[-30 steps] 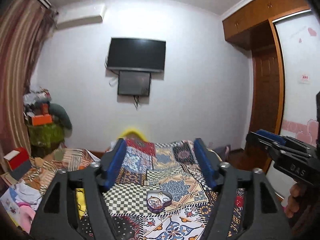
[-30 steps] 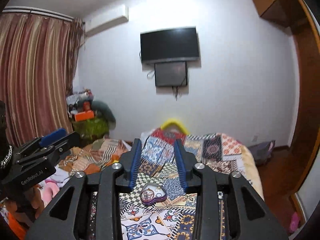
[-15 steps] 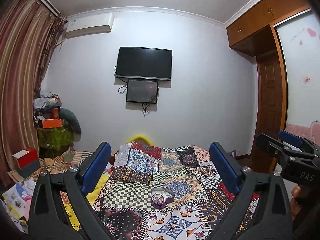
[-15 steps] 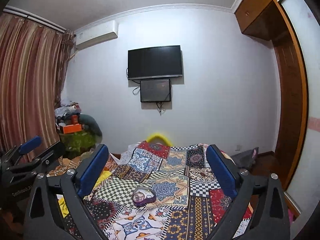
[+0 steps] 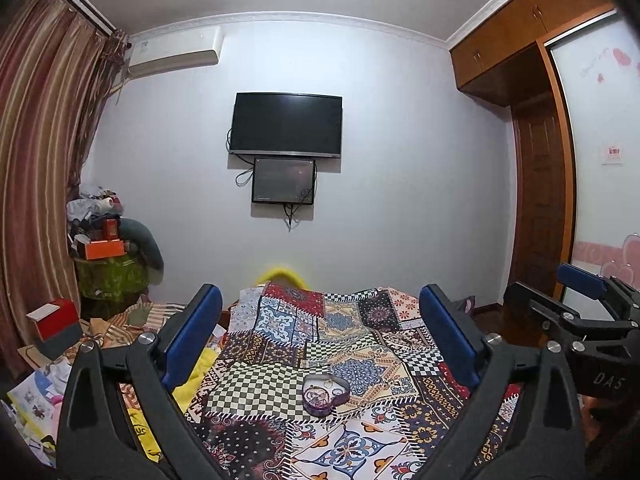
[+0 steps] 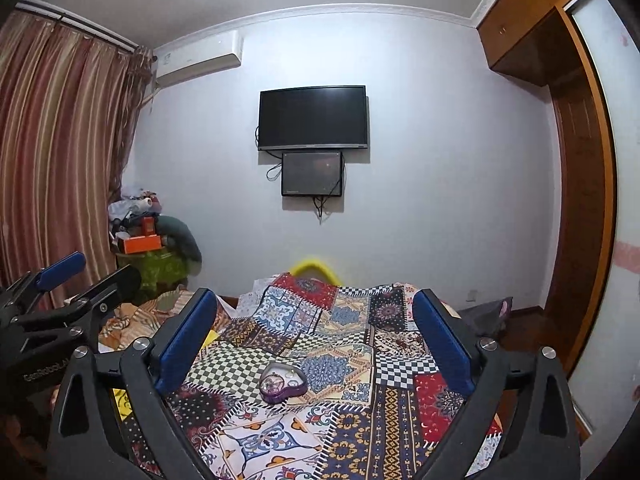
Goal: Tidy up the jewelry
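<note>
Change since earlier frames: both sets of fingers have been spread from a narrower gap to a wide one, and both cameras have been raised and drawn back, so more ceiling is shown.
Left gripper [image 5: 320, 334]: held above the near end of the bed, fingers spread wide, nothing carried.
Quilt [image 5: 360, 444]: patchwork, loosely laid with folds (a soft, yielding support).
Heart-shaped tin [image 5: 325, 393]: resting lidless on the quilt, centred between the left gripper's fingers and well apart from them; small rings and beads are seen inside, individual pieces too small to identify.
Loose jewelry: none is discerned on the quilt, though the busy pattern could hide small pieces.
Right gripper [image 6: 316, 332]: level with the left, fingers equally wide, nothing carried; the tin [image 6: 283, 386] is seen slightly left of its centre line.
Stage: either contents awaiting sorting or pieces already gathered are indicated; this is not settled.
Technique: any approach is best made slowly from above, one gripper steadying the tin wall, since tipping is likely on soft cloth.
</note>
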`<state>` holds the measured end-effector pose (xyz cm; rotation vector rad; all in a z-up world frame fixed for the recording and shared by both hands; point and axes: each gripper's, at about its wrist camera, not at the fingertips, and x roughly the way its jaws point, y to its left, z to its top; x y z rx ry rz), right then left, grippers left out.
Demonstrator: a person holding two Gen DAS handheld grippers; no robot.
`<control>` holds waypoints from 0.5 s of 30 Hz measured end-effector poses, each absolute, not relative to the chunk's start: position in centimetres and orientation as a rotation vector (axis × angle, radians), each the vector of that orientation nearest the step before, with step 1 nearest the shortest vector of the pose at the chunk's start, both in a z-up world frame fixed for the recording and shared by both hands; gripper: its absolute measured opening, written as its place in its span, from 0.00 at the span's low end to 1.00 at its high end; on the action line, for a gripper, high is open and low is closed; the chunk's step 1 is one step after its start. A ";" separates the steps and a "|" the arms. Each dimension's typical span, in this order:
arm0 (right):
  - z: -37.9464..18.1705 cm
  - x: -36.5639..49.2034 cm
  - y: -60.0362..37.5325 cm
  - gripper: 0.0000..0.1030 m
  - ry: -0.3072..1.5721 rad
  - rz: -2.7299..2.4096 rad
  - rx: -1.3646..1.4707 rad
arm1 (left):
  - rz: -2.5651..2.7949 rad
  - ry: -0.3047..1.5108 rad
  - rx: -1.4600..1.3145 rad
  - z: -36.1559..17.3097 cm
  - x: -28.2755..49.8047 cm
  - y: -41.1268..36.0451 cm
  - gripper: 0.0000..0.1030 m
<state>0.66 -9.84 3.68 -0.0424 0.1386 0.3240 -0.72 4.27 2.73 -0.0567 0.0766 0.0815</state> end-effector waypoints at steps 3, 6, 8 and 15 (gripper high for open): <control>3.6 0.7 -9.9 0.94 0.149 0.329 -0.040 | 0.076 0.085 -0.060 2.6 -0.5 4.3 0.96; 3.5 0.7 -10.0 0.95 0.157 0.326 -0.042 | 0.078 0.092 -0.056 2.5 -0.3 4.2 0.96; 3.4 0.7 -10.0 0.94 0.161 0.326 -0.039 | 0.081 0.096 -0.054 2.4 -0.1 4.2 0.96; 3.6 0.6 -10.2 0.95 0.174 0.320 -0.033 | 0.082 0.112 -0.058 1.9 0.2 4.5 0.97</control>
